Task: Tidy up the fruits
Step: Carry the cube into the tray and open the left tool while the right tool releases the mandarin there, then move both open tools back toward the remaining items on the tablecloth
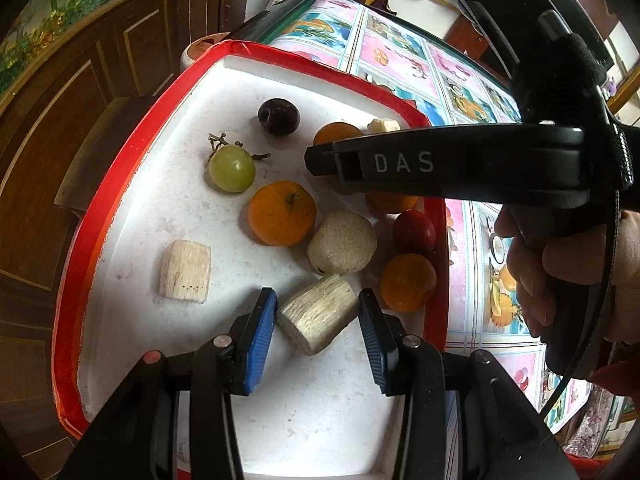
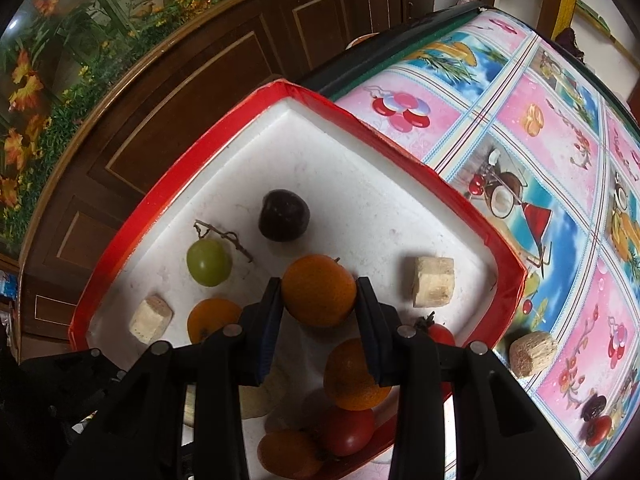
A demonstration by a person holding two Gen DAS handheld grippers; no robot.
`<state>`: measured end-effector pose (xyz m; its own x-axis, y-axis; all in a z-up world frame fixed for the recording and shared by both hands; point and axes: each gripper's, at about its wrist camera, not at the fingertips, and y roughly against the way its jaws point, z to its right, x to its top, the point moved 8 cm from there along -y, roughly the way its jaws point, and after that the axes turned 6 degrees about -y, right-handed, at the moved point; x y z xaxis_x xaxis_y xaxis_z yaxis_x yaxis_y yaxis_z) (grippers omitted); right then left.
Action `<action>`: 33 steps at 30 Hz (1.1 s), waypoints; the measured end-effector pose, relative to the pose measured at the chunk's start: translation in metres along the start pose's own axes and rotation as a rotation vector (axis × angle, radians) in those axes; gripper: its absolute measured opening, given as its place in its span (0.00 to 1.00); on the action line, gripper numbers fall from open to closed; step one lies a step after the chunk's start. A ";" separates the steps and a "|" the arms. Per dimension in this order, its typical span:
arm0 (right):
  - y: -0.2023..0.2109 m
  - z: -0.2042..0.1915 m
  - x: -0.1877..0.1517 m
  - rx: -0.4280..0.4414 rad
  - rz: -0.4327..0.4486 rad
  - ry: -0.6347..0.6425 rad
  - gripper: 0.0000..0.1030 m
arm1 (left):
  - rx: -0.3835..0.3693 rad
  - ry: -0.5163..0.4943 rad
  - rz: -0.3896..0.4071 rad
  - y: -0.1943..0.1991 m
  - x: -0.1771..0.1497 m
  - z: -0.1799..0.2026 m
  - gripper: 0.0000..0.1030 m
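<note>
A white tray with a red rim (image 1: 132, 148) (image 2: 168, 188) holds mixed fruit. My left gripper (image 1: 318, 312) is open, its blue pads on both sides of a pale sugarcane piece (image 1: 318, 318) lying on the tray, with gaps at each side. My right gripper (image 2: 318, 292) is shut on an orange (image 2: 318, 290) above the tray; its black body (image 1: 460, 168) crosses the left wrist view. Also on the tray are a green grape (image 1: 232, 168) (image 2: 209, 262), a dark plum (image 1: 279, 116) (image 2: 283, 215), more oranges (image 1: 282, 213), red tomatoes (image 1: 414, 232) (image 2: 346, 432) and other cane pieces (image 1: 185, 276) (image 2: 434, 281).
The tray sits on a table with a pink and blue fruit-print cloth (image 2: 540, 140). One cane piece (image 2: 532, 354) lies on the cloth beside the tray's right rim. A wooden cabinet (image 2: 180, 92) stands beyond the tray. A hand (image 1: 568, 272) grips the right gripper's handle.
</note>
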<state>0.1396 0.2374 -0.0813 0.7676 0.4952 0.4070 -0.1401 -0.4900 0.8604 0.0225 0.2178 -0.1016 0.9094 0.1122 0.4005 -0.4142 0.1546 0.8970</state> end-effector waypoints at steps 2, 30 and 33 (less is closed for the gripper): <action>0.000 0.001 -0.001 0.002 -0.004 -0.010 0.38 | 0.000 0.001 -0.002 0.000 0.000 0.000 0.41; 0.087 0.073 -0.059 0.018 0.150 -0.265 0.80 | 0.061 -0.079 0.040 0.023 0.020 0.029 0.76; 0.095 0.091 -0.077 0.010 0.155 -0.318 0.80 | 0.050 -0.108 0.048 0.022 0.027 0.043 0.76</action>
<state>0.1244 0.0876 -0.0586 0.8944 0.1666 0.4151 -0.2655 -0.5492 0.7924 0.0401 0.1818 -0.0629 0.8884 0.0115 0.4589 -0.4576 0.1025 0.8832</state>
